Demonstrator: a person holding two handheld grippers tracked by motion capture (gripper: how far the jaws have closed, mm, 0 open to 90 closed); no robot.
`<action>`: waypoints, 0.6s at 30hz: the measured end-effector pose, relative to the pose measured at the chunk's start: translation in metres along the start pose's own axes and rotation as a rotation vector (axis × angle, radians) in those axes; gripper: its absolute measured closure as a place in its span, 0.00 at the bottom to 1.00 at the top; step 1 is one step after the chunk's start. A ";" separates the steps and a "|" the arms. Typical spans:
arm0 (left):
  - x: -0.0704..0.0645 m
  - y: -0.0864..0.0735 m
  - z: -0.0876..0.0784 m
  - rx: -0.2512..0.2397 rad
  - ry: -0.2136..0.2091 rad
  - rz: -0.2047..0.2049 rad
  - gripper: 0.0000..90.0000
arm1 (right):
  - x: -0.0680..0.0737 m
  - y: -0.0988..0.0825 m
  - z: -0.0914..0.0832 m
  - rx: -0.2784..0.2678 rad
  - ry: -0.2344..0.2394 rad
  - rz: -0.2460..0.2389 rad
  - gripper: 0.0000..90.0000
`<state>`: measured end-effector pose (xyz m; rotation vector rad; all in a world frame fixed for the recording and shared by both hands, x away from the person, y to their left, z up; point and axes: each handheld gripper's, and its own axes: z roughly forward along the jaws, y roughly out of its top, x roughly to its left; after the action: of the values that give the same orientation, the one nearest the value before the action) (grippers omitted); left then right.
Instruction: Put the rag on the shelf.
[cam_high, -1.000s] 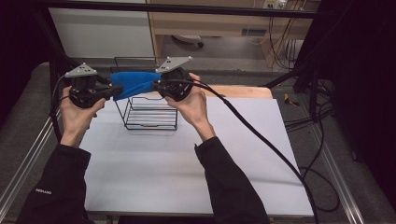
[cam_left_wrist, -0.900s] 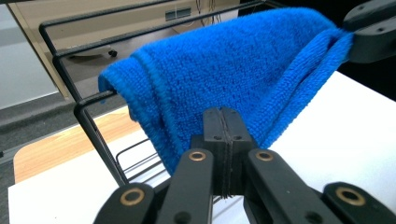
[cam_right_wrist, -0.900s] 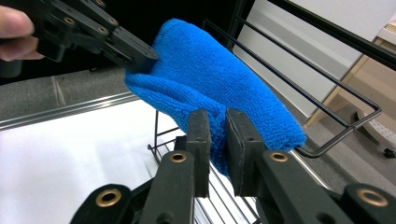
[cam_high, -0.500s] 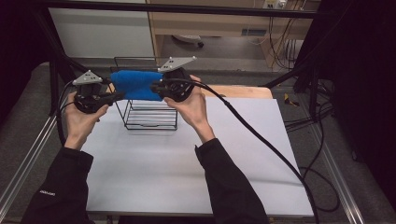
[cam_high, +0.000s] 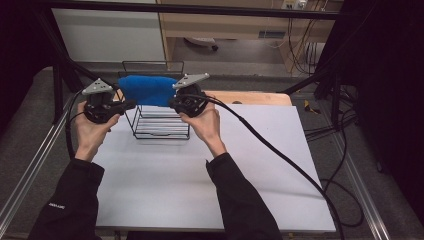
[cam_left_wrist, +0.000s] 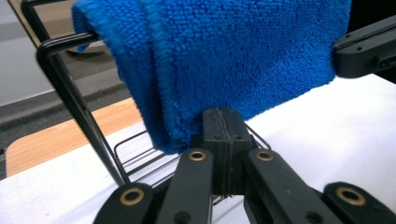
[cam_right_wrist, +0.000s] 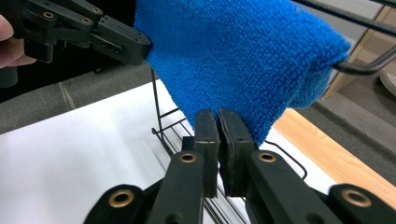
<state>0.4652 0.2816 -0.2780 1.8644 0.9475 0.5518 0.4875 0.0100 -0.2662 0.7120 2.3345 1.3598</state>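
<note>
Blue cloth (cam_high: 147, 90) stretched level between both tongs, long axis left-right, draped over top rail of wire rack (cam_high: 161, 122) on counter (cam_high: 200, 190). Terry texture, folded. Left tongs (cam_high: 131, 103) and right tongs (cam_high: 173, 104) clamped tight on lower corners.

I worked in a lab: metal frame bars (cam_high: 30, 175) stood around my white surface (cam_high: 165, 190), with loose cables (cam_high: 305, 50) behind.

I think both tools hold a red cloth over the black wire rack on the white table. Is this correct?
Not quite: the cloth is blue, not red, as the high view shows. The rest stands: the left tool and the right tool each pinch one end of it over the black wire rack on the white table.
</note>
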 end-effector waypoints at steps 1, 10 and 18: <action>0.000 0.000 0.000 0.000 -0.001 0.001 1.00 | 0.000 -0.001 0.000 0.000 -0.003 -0.008 0.94; -0.005 -0.006 -0.011 0.006 0.001 0.005 0.83 | 0.002 0.001 -0.031 -0.077 0.016 -0.010 0.77; -0.015 -0.020 -0.021 0.057 -0.016 0.015 0.54 | -0.006 -0.015 -0.064 -0.096 -0.020 0.038 0.48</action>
<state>0.4338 0.2861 -0.2859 1.9256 0.9477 0.5227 0.4557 -0.0446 -0.2484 0.7410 2.2346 1.4634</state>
